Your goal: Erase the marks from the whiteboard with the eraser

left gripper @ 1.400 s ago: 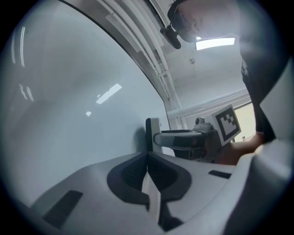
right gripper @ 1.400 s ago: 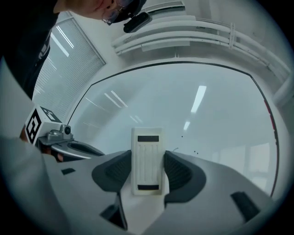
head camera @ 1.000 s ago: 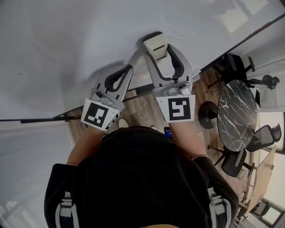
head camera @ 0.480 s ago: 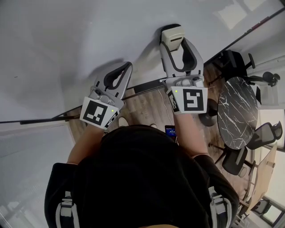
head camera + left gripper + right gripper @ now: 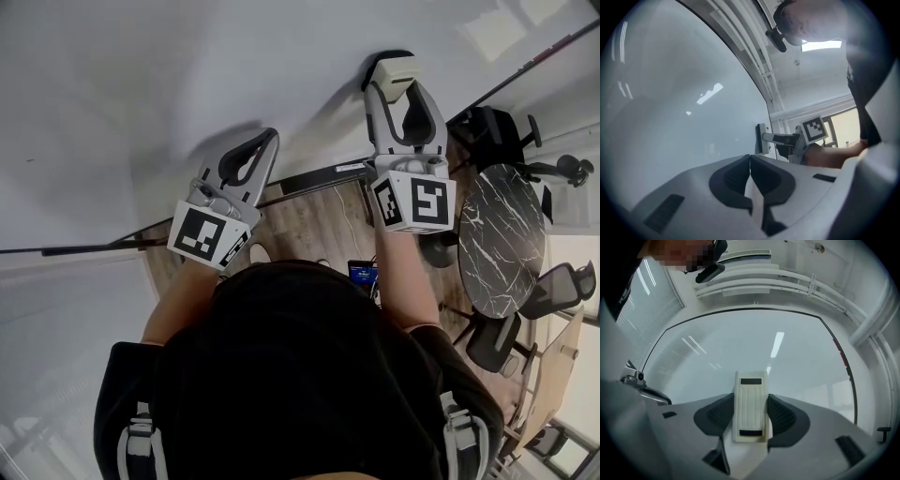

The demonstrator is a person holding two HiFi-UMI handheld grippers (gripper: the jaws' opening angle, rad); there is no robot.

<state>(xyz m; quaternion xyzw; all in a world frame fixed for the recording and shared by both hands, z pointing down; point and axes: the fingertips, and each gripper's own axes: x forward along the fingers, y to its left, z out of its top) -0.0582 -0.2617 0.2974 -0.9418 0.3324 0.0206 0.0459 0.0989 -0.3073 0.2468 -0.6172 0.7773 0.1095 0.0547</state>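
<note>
Right gripper view: the right gripper [image 5: 750,398] is clamped on the eraser [image 5: 750,414], one dark pad on each long side. The eraser's cream ribbed back, with two dark slots, faces the camera. Just beyond it the whiteboard [image 5: 754,341] fills the view; its dark frame edge curves above and to the right.

Head view: the right gripper [image 5: 398,82] is held out ahead, with the eraser [image 5: 395,69] at its tip lying flat against the whiteboard [image 5: 141,84]. Its marker cube [image 5: 415,202] sits at the rear. The left gripper [image 5: 266,141] is to its left and nearer the person, tips pointing at the board; I cannot tell whether they touch it.

Left gripper view: the left gripper [image 5: 750,158] has its jaws pressed together with nothing between them. The whiteboard [image 5: 670,117] runs along its left. Ahead, the eraser [image 5: 761,139] rests against the board on the right gripper's tip.
</note>
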